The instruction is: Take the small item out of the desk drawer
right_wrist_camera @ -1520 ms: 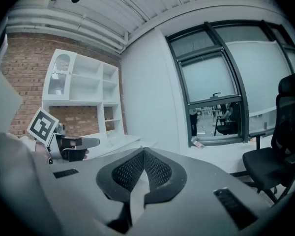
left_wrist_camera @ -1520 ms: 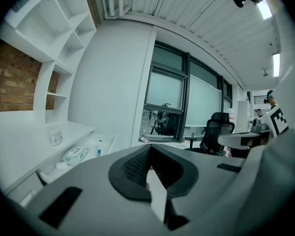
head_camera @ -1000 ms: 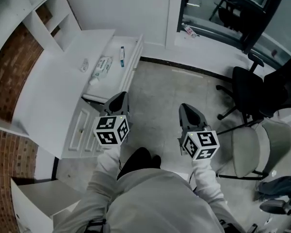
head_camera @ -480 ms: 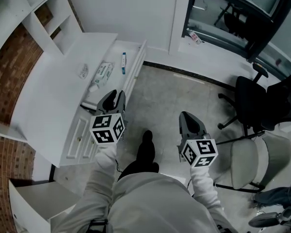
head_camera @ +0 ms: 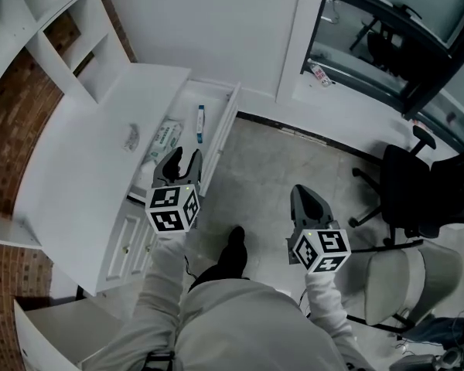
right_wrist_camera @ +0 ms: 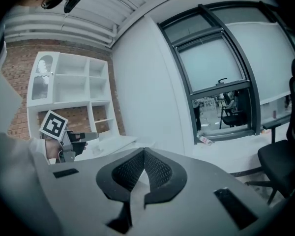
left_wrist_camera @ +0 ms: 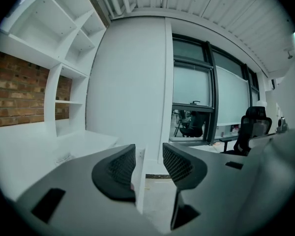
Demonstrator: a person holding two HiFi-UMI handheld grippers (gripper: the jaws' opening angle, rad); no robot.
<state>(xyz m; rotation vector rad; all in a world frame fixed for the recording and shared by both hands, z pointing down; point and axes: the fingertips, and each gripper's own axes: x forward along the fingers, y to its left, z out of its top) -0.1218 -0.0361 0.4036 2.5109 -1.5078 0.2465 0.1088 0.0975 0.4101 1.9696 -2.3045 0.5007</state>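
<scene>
The white desk drawer (head_camera: 219, 141) stands pulled out. Inside it lie a green-and-white soft pack (head_camera: 164, 136) and a small blue-and-white tube (head_camera: 200, 120). My left gripper (head_camera: 183, 155) hovers over the drawer's near end, just short of the pack. Its jaws are opening, and the left gripper view (left_wrist_camera: 148, 167) shows nothing between them, only the drawer's front edge (left_wrist_camera: 139, 178) in the gap. My right gripper (head_camera: 299, 193) hangs over the floor to the right of the drawer. It is shut and empty, its pads meeting in the right gripper view (right_wrist_camera: 144, 162).
A crumpled clear wrapper (head_camera: 131, 137) lies on the white desk top (head_camera: 77, 168). Shelves (head_camera: 58, 22) rise behind the desk, and lower drawer fronts (head_camera: 131, 234) sit below it. A black office chair (head_camera: 406, 195) and a beige chair (head_camera: 398, 265) stand at the right. The person's foot (head_camera: 233, 246) is on the floor.
The left gripper has moved forward over the open drawer, and its jaws have gone from shut to apart. The right gripper has stayed shut at about the same spot.
</scene>
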